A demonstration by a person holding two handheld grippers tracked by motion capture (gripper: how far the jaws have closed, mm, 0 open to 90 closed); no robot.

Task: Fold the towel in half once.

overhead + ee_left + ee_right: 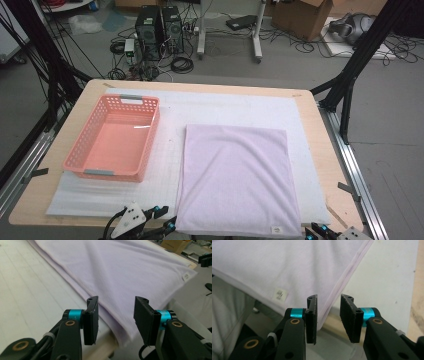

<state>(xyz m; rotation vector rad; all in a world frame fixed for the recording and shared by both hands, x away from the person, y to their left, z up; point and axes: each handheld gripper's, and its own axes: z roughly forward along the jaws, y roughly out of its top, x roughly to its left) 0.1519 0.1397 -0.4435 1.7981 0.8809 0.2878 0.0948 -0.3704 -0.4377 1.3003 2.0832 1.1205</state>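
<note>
Towel (235,180), lilac, lies flat on the white foam mat (175,150) covering the surface (320,145), its near edge overhanging toward me. My left hand-held gripper (116,317) sits at the near left corner, jaws spread, cloth edge between them but not pressed. My right hand-held gripper (328,315) is spread at the near right corner, clear of the hem. Pink basket (114,137) stands left of the towel.

A light wooden table (320,145) carries a white foam mat (170,150) over most of its top, a strip of bare wood left along the right edge and far corners.
</note>
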